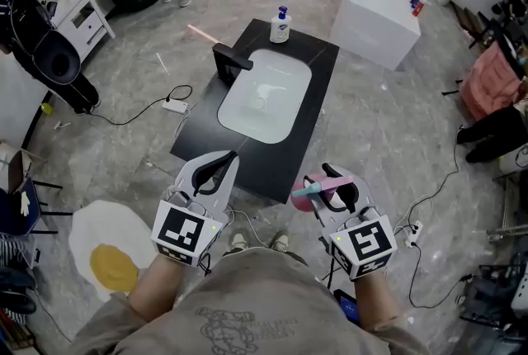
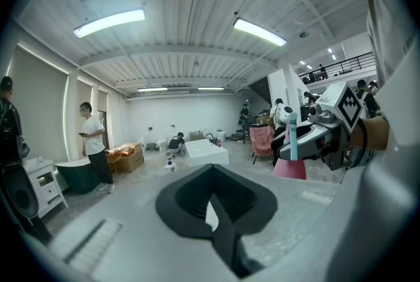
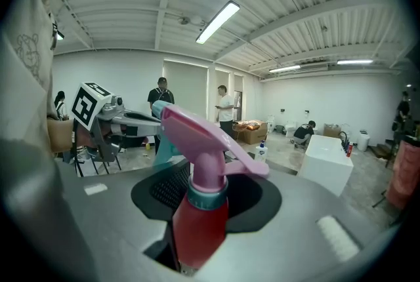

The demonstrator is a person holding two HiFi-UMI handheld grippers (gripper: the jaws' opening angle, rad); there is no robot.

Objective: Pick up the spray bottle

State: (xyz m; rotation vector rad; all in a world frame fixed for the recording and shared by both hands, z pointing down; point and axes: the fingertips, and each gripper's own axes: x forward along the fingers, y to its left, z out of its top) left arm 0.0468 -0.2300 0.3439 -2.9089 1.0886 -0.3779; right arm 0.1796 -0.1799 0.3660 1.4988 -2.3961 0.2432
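Observation:
My right gripper (image 1: 333,193) is shut on the spray bottle (image 1: 316,187), which has a red body, a teal collar and a pink trigger head. In the right gripper view the spray bottle (image 3: 199,205) stands upright between the jaws of the right gripper (image 3: 197,199), its nozzle pointing left. From the left gripper view the spray bottle (image 2: 291,156) shows at the right, held in the air. My left gripper (image 1: 218,172) hovers beside it, level with it, jaws together and nothing in them. Both grippers hang over the floor at the near edge of the black counter (image 1: 309,122).
The counter holds a white basin (image 1: 264,93), a black faucet (image 1: 231,61) and a soap dispenser (image 1: 280,25). A white box (image 1: 375,11) stands beyond it. A cable with a power strip (image 1: 175,106) and an egg-shaped rug (image 1: 103,250) lie on the floor at the left.

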